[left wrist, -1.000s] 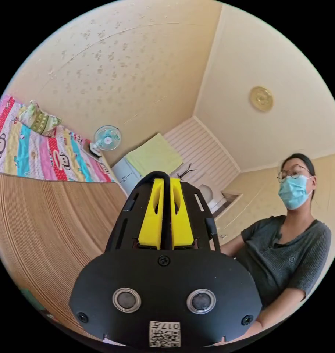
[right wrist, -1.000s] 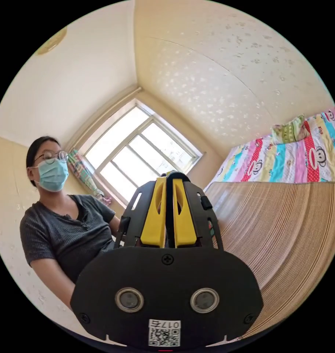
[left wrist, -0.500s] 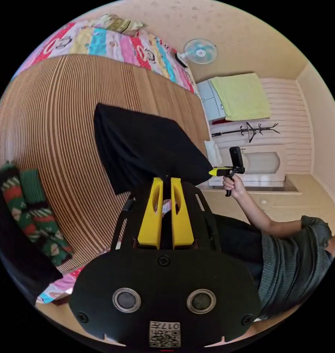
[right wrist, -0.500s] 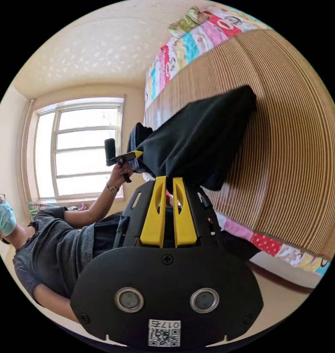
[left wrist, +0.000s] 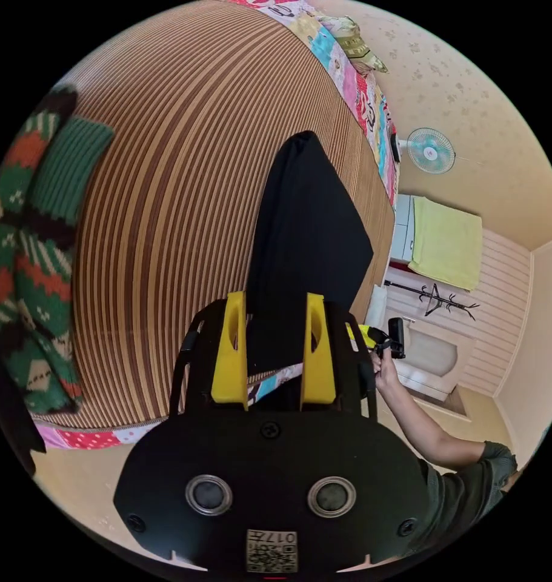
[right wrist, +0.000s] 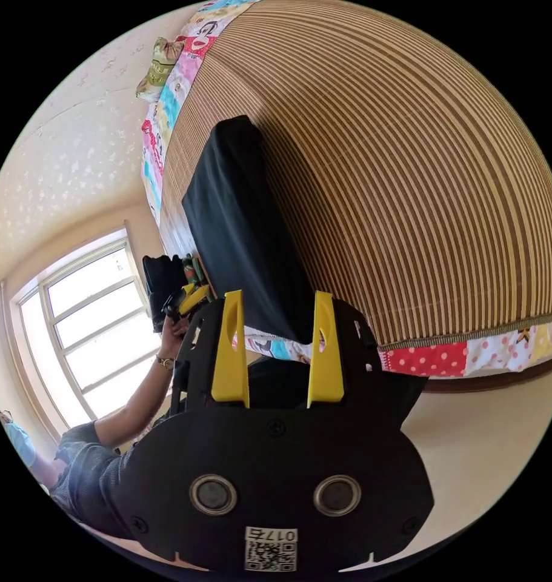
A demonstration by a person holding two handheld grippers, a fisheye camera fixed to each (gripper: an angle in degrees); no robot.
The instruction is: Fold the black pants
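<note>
The black pants (left wrist: 306, 230) lie as a long folded strip on the striped bamboo mat (left wrist: 166, 182), one end at the mat's near edge. My left gripper (left wrist: 276, 298) hovers open over that end, its yellow jaws wide apart and nothing pressed between them. In the right gripper view the pants (right wrist: 239, 224) stretch away across the mat (right wrist: 409, 182), and my right gripper (right wrist: 279, 295) stands open over their near end. Each hand-held gripper also appears in the other's view: the right one (left wrist: 372, 334) by the bed's edge, the left one (right wrist: 188, 300) beside a hand.
A green and red knitted garment (left wrist: 27, 242) lies on the mat's left part. A colourful quilt (right wrist: 463, 357) edges the bed, with a pillow (left wrist: 351, 42) at the far end. A fan (left wrist: 430, 150) and a window (right wrist: 94, 327) are beyond; a person's arm (left wrist: 421, 424) reaches in.
Both grippers have opened and let go of the pants, which were held up in the air and now lie flat on the mat. Both cameras have swung down toward the bed.
</note>
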